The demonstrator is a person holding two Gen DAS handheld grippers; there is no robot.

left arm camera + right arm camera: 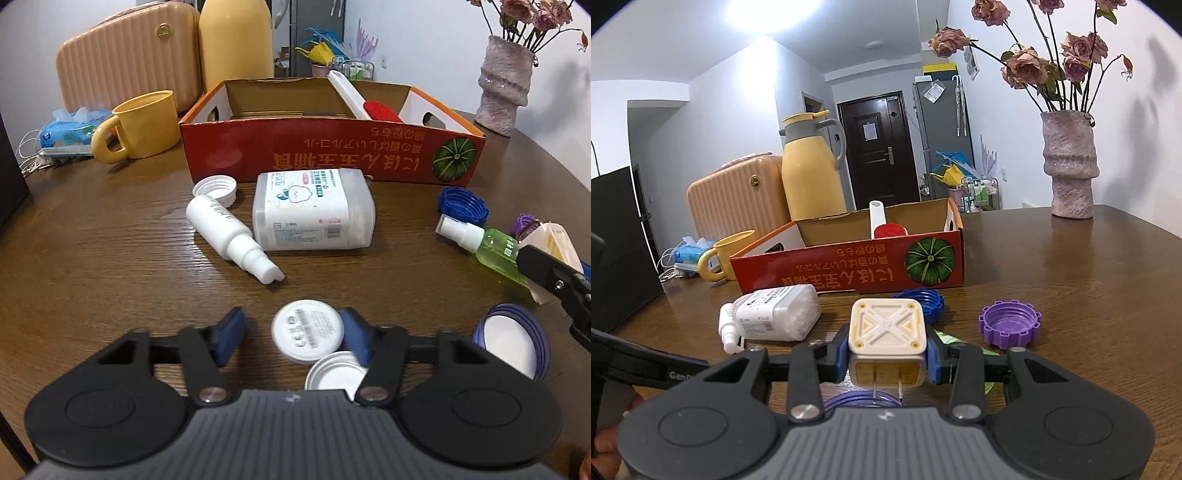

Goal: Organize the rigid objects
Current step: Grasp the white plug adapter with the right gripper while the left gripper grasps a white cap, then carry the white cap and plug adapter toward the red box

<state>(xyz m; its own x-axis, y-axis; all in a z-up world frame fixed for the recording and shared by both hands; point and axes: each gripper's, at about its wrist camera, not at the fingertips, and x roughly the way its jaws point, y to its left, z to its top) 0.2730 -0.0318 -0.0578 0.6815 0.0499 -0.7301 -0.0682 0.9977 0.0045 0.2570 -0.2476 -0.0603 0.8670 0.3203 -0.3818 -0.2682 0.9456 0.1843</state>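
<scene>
In the left wrist view my left gripper [293, 326] stands open low over the table around a flat white round jar [306, 329] with a barcode label. The right pad touches the jar's edge and the left pad stands apart from it. A second white lid [332, 374] lies just beneath. My right gripper [887, 354] is shut on a cream square charger plug [888, 328], its prongs pointing back at the camera. The red cardboard box [332, 151] stands beyond, holding a white-handled red brush [380, 110].
On the wooden table lie a white pump bottle [229, 232], a clear swab box [314, 214], a white cap [218, 188], a blue cap [463, 203], a green spray bottle [491, 247], a purple cap [1010, 325] and a blue-rimmed lid [513, 343]. Yellow mug [144, 125] back left, vase [1071, 166] back right.
</scene>
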